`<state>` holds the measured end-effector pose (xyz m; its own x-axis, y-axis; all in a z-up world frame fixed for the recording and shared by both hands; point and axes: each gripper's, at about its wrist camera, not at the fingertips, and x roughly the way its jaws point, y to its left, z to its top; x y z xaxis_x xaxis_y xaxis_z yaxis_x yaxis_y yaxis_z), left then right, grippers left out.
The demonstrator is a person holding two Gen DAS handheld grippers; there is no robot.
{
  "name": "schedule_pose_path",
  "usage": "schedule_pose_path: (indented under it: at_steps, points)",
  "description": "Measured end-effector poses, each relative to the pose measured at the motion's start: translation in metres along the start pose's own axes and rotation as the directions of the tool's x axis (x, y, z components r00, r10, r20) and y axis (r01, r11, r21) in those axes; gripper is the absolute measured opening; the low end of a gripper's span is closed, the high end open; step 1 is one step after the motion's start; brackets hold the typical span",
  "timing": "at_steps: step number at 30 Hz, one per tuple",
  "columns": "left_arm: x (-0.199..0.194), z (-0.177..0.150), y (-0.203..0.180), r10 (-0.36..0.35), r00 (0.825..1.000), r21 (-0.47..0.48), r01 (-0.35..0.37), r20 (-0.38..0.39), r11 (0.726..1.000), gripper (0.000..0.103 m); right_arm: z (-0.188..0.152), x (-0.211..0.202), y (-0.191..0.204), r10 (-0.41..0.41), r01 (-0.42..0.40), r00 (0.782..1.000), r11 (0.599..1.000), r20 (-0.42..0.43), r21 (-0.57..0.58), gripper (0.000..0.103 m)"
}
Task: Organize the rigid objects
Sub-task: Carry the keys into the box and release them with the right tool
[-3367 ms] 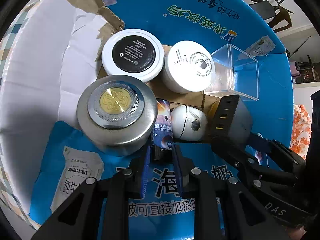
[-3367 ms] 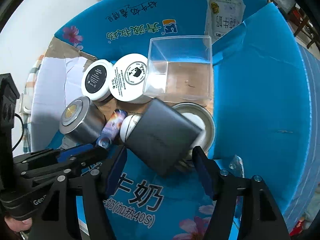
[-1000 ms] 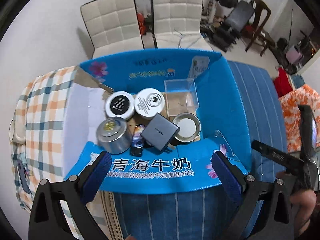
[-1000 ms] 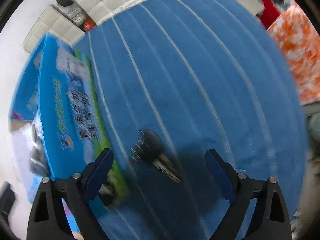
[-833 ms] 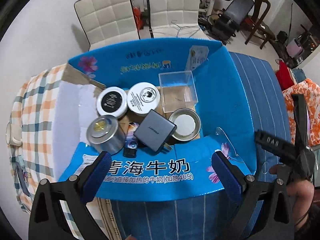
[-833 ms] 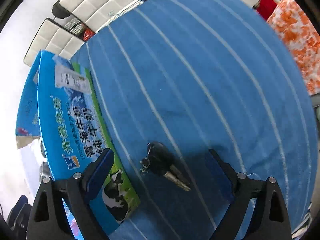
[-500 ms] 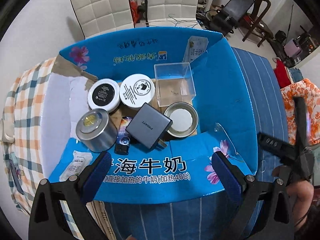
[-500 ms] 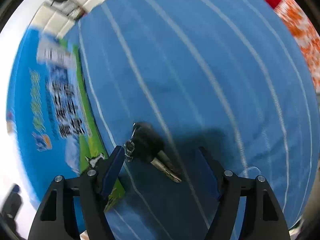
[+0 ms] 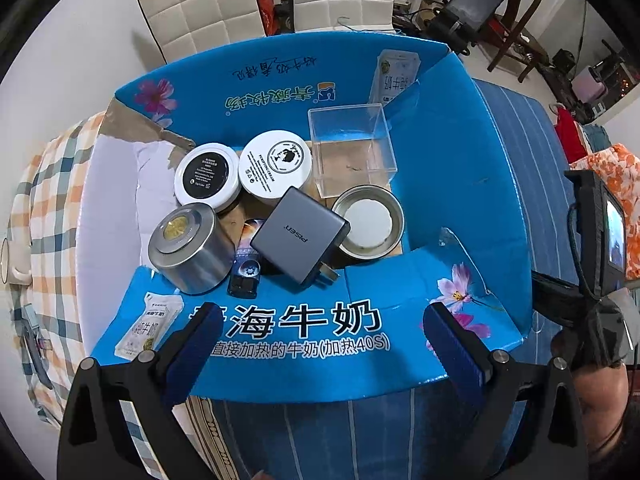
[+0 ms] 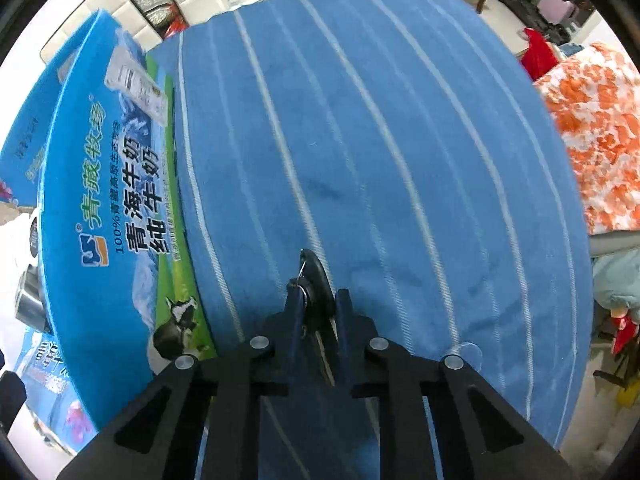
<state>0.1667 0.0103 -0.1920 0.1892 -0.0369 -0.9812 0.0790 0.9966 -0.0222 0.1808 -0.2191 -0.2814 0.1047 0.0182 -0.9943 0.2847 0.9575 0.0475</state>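
- The right gripper [image 10: 316, 308] is seen clamped on the key [image 10: 314, 280], its blue pads pressed against either side of the black key head, down on the blue striped cloth [image 10: 400, 160].
- The key's long axis is lined up with the fingers: the black head and its ring point forward, away from the wrist, while the metal blade runs back between the pads toward the gripper body.
- The one relation that matters is judged to be sideways: the blue milk carton box [image 10: 116, 184] lies to the left of the held key, near but not touching, its printed outer wall facing the gripper.
- The key is therefore expected to be lifted clear of the cloth and carried left, over that wall, before anything can be released inside.
- The left gripper [image 9: 320, 340] is held wide apart and empty, its pads hovering over the near flap of the box [image 9: 300, 320].
- From the left wrist view the box interior is laid out: a steel tin [image 9: 188, 248], two round white-rimmed jars [image 9: 206, 178] [image 9: 276, 166], a clear plastic case [image 9: 352, 148], an open metal lid [image 9: 368, 220] and a grey charger [image 9: 298, 236] resting tilted over its neighbours.
- The left gripper is nearer the box, but the key is far from it; the right gripper is the one in possession.
- Free floor in the box looks scarce; whether the key is meant for the clear case cannot be told.
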Motion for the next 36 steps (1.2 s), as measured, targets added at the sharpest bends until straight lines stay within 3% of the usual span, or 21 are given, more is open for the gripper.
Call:
schedule_pose_path:
  at_steps: [7,11,13,14,18,26,29,33,36]
  points:
    - [-0.005,-0.006,-0.001,-0.016,1.0,-0.001,0.016,0.005,1.0,0.103,-0.018,-0.044,-0.012,0.034,-0.034,0.997,0.999,0.072,0.005,0.016]
    - [-0.012,-0.008,-0.003,-0.026,1.0,0.003,0.025,0.015,1.0,0.103,-0.029,-0.093,-0.017,0.069,-0.066,0.988,0.998,0.141,-0.024,0.015]
    - [-0.018,-0.01,-0.003,-0.027,0.999,0.005,0.027,0.026,1.0,0.103,-0.033,-0.12,-0.012,0.102,-0.096,0.979,0.995,0.177,-0.04,0.013]
    - [-0.023,-0.011,-0.001,-0.031,0.999,0.003,0.031,0.032,1.0,0.103,-0.036,-0.139,-0.006,0.123,-0.113,0.972,0.992,0.202,-0.061,0.007]
    - [-0.053,-0.013,0.013,-0.052,0.994,-0.037,0.055,0.092,0.998,0.103,-0.035,-0.185,0.018,0.179,-0.146,0.948,0.979,0.262,-0.142,0.006]
    - [-0.11,-0.005,0.053,-0.013,0.975,-0.122,0.041,0.221,0.992,0.103,-0.042,-0.22,0.075,0.383,-0.328,0.894,0.913,0.234,-0.241,0.005]
    - [-0.116,-0.004,0.064,-0.009,0.972,-0.137,0.042,0.235,0.99,0.103,-0.043,-0.226,0.099,0.411,-0.341,0.883,0.893,0.225,-0.292,0.005]
    - [-0.11,-0.004,0.072,-0.001,0.973,-0.149,0.037,0.232,0.988,0.103,-0.039,-0.203,0.118,0.383,-0.305,0.901,0.893,0.203,-0.331,0.005]
    - [-0.095,-0.006,0.078,0.017,0.98,-0.158,0.015,0.2,0.987,0.103,-0.036,-0.156,0.125,0.313,-0.256,0.938,0.915,0.148,-0.312,0.004]
